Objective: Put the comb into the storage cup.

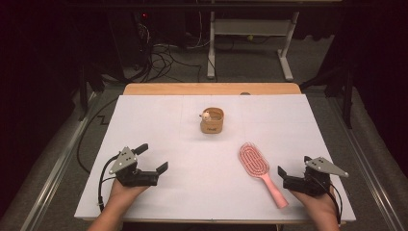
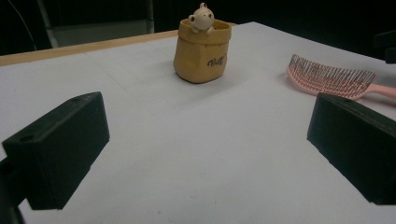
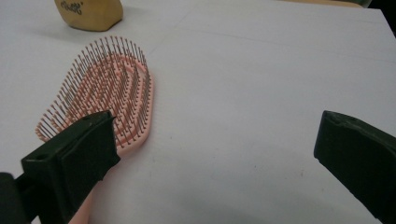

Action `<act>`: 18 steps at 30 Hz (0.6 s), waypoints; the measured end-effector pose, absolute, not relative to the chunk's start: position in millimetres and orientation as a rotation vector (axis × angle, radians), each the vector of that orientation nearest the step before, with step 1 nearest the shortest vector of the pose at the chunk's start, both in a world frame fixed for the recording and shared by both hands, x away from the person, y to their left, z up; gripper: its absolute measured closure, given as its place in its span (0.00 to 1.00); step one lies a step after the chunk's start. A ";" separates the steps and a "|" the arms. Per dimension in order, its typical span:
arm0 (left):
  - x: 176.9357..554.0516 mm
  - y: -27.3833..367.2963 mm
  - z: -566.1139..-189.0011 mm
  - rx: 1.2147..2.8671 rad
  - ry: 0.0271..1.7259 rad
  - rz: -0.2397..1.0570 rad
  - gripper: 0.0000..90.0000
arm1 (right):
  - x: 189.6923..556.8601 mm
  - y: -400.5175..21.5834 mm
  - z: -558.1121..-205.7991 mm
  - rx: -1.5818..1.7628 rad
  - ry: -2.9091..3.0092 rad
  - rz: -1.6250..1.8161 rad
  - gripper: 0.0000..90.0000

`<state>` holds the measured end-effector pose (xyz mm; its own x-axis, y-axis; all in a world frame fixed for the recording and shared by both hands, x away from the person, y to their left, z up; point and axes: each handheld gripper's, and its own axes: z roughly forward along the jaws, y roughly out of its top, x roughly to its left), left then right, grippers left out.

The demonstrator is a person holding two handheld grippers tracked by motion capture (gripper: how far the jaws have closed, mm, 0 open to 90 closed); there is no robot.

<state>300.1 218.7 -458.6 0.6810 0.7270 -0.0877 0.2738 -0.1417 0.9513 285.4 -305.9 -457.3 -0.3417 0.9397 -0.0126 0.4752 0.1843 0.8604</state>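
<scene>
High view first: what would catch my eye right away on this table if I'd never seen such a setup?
Probably the pink hairbrush, lying bristles up on the white table at the near right, its handle running toward the right gripper. Next, the small tan pouch-shaped holder with a little bear figure peeking over its rim, standing toward the far middle. Both hand-held grippers, the left gripper too, rest open at the near edge, holding nothing.

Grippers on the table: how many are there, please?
2. The left gripper is at the near left, jaws open. The right gripper is at the near right, jaws open, beside the brush handle.
</scene>
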 end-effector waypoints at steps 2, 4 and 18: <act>301.0 220.9 -458.7 1.711 0.818 0.482 0.00 | 289.8 -304.6 -459.2 1.336 1.913 1.050 0.00; 302.2 223.0 -460.0 1.709 0.834 0.472 0.00 | 294.7 -303.6 -462.1 1.361 1.931 1.024 0.00; 299.5 227.7 -465.9 1.730 0.810 0.452 0.00 | 313.7 -296.0 -464.7 1.401 2.002 0.954 0.00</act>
